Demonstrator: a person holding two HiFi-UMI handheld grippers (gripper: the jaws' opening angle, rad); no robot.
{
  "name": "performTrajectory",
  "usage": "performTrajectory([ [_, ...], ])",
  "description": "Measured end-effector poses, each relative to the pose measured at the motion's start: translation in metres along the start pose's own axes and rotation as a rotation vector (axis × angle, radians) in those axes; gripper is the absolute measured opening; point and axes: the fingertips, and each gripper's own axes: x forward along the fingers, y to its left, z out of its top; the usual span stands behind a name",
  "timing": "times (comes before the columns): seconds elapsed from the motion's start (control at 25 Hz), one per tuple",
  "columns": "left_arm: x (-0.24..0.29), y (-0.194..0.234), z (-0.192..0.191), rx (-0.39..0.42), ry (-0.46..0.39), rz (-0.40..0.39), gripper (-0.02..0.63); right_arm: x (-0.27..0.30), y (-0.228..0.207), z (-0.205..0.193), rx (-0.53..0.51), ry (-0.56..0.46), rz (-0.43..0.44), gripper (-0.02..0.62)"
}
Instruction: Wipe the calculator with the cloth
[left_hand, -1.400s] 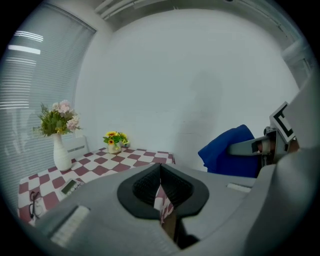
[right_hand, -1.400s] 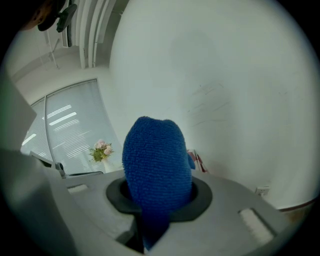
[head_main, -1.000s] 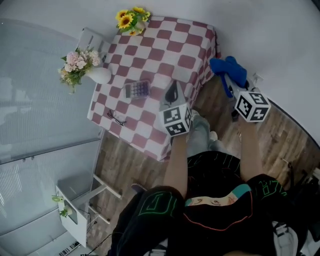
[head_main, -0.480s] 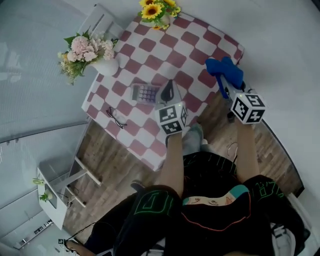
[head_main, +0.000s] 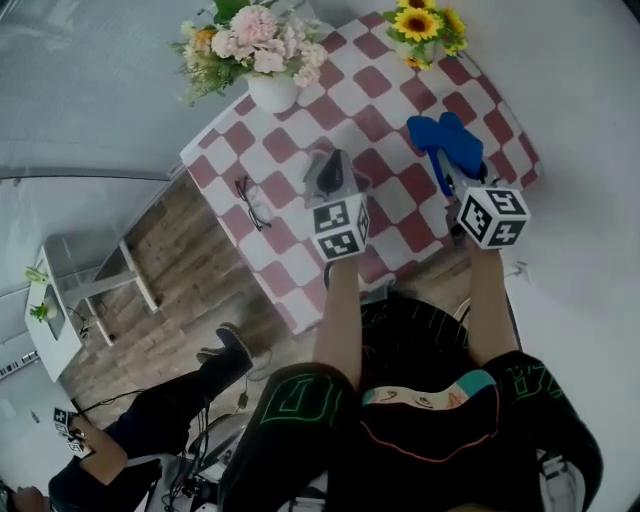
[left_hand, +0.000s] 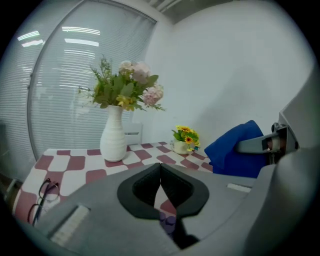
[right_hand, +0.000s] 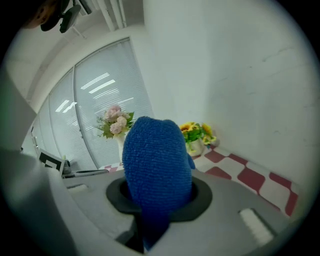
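While the blue cloth (head_main: 448, 140) is held clamped in the right gripper (head_main: 452, 185) over the desk's (head_main: 290, 270) right side, the calculator (left_hand: 167, 223) is glimpsed just beneath the closed, empty left gripper (head_main: 336, 168), so it is judged to lie leftward of the cloth.

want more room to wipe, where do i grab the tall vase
Grip the tall vase at its narrow neck, coming in level from the side. It stands upright, its flowers spread over the mouth and block a reach from above, and the body widens lower down, likely harder to span.
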Motion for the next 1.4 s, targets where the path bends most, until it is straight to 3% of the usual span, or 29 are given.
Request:
performTrajectory([
  [0.2,-0.02,0.05,0.009,-0.053,-0.035,0.127,0.009,0.044,0.052,0.01,-0.088,0.044,0.142,0.101],
  [0.4,-0.052,0.095,-0.006,-0.125,-0.037,0.291,0.009,0.083,0.104,0.004,-0.198,0.104,0.303,0.103],
  [0.6,-0.085,0.12,-0.034,-0.219,-0.027,0.456,0.01,0.114,0.154,-0.013,-0.393,0.167,0.493,0.102],
  [1.0,-0.112,0.113,-0.068,-0.338,-0.053,0.61,0.01,0.144,0.217,-0.042,-0.824,0.185,0.769,0.102],
  [1.24,-0.124,0.111,-0.078,-0.364,-0.065,0.671,0.009,0.146,0.254,-0.075,-1.058,0.198,0.938,0.102],
  [1.4,-0.128,0.108,-0.079,-0.371,-0.075,0.684,0.009,0.146,0.263,-0.102,-1.184,0.208,1.005,0.101],
])
